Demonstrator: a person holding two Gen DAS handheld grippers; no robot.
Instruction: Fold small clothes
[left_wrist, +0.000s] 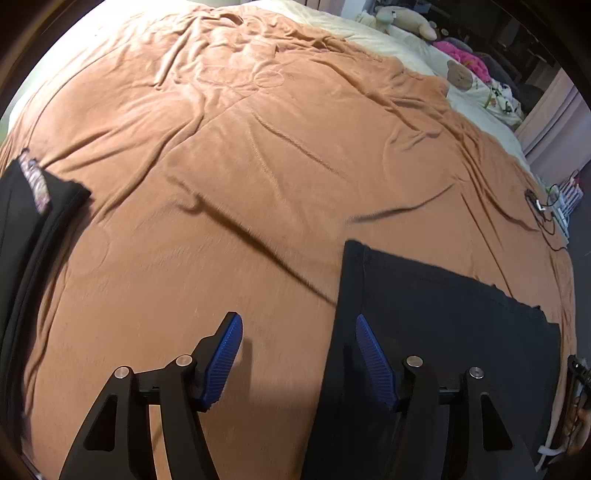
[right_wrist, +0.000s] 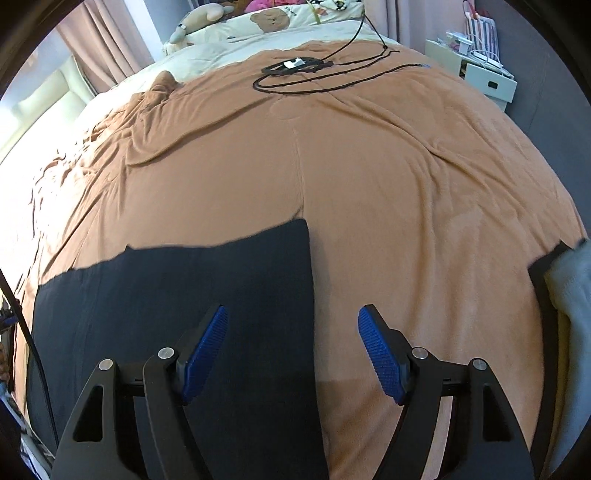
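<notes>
Blanket: orange-brown fleece (left_wrist: 258, 155) is covering the bed, creased and wrinkled, spreading out ahead of both tools.
Garment: dark cloth (left_wrist: 443, 332) is lying flat on the blanket, folded into a rough rectangle with straight edges; it is sitting under the left tool's right finger and stretching off to that tool's right.
Left tool: (left_wrist: 299, 360) is hanging over the garment's left edge with its blue pads standing wide apart; one finger is over bare blanket, the other over the cloth, and nothing is being gripped.
Right tool: (right_wrist: 291, 354) is hanging over the garment's right edge, also spread wide; its left finger is over the dark cloth, its right finger over blanket, and it is holding nothing.
Stack: black folded clothes (left_wrist: 33, 229) with a patterned band are lying well to the left of the left tool.
Pale cloth: grey fabric (right_wrist: 572, 295) on a dark piece is lying far to the right of the right tool.
Cable: black cord (right_wrist: 295, 68) is coiling on the blanket far ahead of the right tool.
Pillow: cream bedding (right_wrist: 273, 22) with a bear print is lying beyond the cable.
</notes>
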